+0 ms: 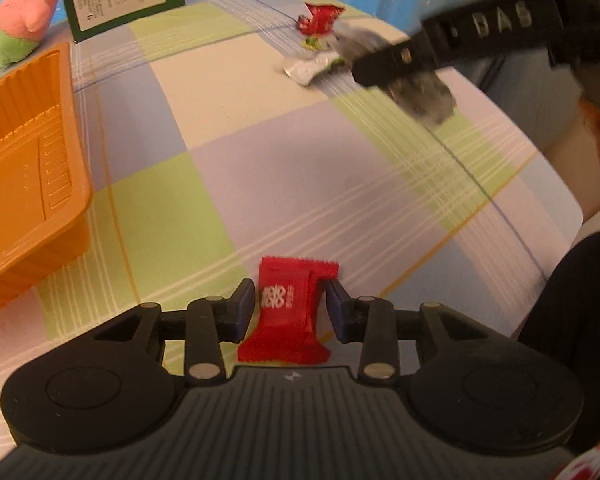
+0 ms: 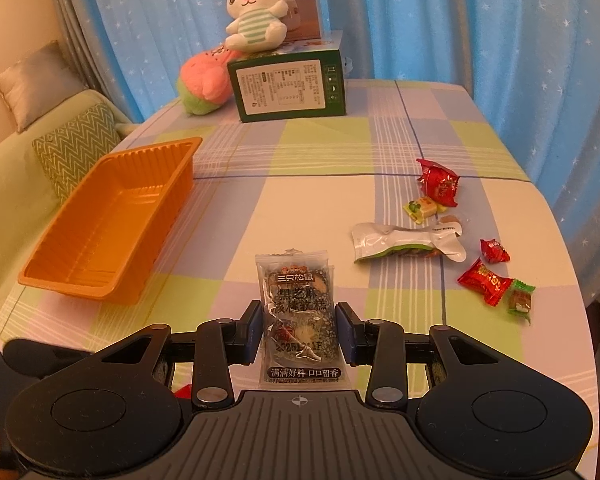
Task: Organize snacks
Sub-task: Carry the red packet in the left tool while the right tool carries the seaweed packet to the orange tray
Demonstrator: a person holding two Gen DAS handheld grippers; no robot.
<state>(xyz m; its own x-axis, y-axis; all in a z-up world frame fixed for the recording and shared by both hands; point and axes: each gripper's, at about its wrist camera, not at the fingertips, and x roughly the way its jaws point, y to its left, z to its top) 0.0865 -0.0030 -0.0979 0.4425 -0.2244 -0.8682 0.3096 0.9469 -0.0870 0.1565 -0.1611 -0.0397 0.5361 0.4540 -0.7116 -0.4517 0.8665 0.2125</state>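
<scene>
Snacks pinched: red packet (image 1: 290,312) in left tongs (image 1: 291,307), sesame pouch (image 2: 298,316) in right tongs (image 2: 298,330); orange tray (image 2: 112,216) left (bare cloth between)

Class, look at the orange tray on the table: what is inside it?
The orange tray holds no snacks; its ribbed floor shows bare in the right wrist view. Only the strip behind its near wall stays hidden.

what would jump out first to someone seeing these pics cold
Probably the snack held in each gripper: the left gripper is shut on a red packet, the right gripper on a clear dark-printed packet. Next, the big orange tray lies empty at the table's left. Small loose snacks lie scattered at the right, and a white bunny toy sits on a green box at the back.
</scene>
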